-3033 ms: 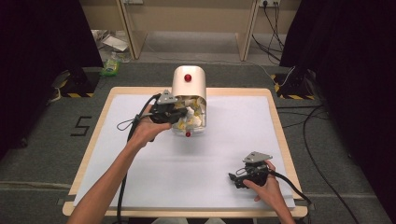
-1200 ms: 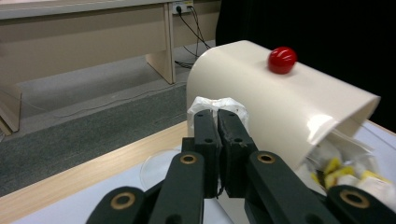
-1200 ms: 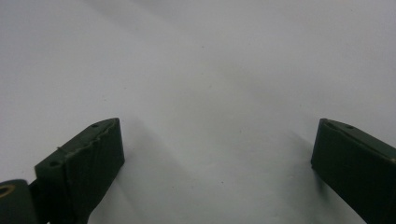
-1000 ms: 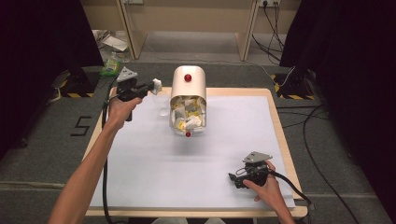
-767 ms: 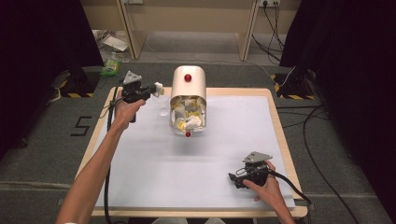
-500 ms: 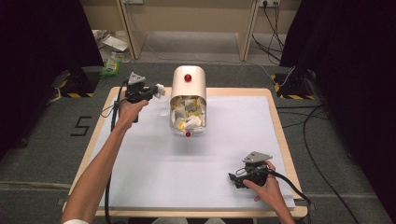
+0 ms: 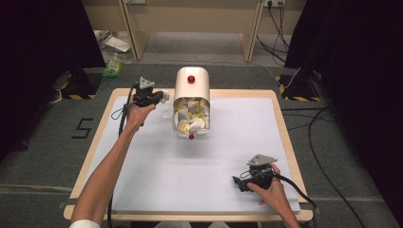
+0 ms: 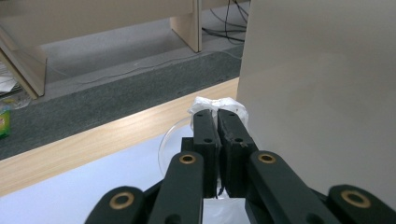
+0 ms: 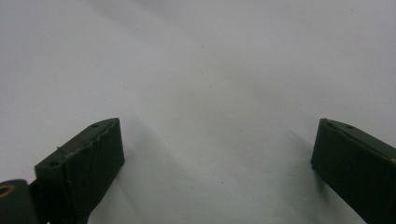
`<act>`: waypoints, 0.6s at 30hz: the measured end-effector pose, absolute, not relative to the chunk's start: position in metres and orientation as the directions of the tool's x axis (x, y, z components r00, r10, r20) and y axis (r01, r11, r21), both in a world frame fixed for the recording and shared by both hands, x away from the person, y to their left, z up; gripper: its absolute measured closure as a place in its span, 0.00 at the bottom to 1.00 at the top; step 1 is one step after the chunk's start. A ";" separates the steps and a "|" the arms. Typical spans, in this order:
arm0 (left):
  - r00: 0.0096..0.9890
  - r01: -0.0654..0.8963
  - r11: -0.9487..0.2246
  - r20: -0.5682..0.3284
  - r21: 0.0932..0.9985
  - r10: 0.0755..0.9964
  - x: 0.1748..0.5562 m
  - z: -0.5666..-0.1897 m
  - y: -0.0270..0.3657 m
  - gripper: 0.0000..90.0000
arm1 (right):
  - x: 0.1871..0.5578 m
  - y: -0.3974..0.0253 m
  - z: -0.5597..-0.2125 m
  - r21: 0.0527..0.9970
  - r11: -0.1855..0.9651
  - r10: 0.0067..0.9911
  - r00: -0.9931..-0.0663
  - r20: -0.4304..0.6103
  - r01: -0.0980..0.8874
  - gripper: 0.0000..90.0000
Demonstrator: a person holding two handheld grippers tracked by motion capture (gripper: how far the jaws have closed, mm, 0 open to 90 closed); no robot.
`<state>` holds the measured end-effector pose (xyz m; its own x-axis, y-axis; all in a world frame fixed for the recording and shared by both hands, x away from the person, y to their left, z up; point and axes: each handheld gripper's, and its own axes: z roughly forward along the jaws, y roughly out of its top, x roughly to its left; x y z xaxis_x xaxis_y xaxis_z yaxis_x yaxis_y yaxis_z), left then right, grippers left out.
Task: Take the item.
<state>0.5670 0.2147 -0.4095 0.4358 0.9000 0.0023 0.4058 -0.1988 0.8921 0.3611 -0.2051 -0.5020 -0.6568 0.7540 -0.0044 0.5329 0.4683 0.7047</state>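
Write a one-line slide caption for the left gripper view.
Left gripper, jaws shut on crumpled white wrapper, held beside the cream bin.

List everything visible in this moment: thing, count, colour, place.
Bin: one, cream with red knob, lying on its side, far centre of table, open end toward the person.
Crumpled wrappers: several, white and yellow, inside bin.
Clear lid: one, transparent, left of bin.
White wad: one, white, pinched in left gripper.
Table: one, white top, wooden rim.
Green packet: one, on floor, far left.
Left gripper: black, shut, beside bin.
Right gripper: black, open, near right.
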 end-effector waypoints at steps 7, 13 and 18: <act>0.424 0.435 -0.203 -0.001 0.877 0.905 0.573 -0.419 0.211 0.95 | 0.361 -0.205 -0.502 0.705 0.469 0.754 -0.657 -0.005 0.533 0.04; 0.415 0.447 -0.204 0.000 0.871 0.910 0.575 -0.423 0.209 0.94 | 0.361 -0.205 -0.502 0.705 0.469 0.753 -0.658 -0.006 0.532 0.03; 0.408 0.456 -0.200 -0.004 0.867 0.913 0.577 -0.425 0.209 0.93 | 0.361 -0.205 -0.502 0.705 0.469 0.754 -0.657 -0.005 0.532 0.03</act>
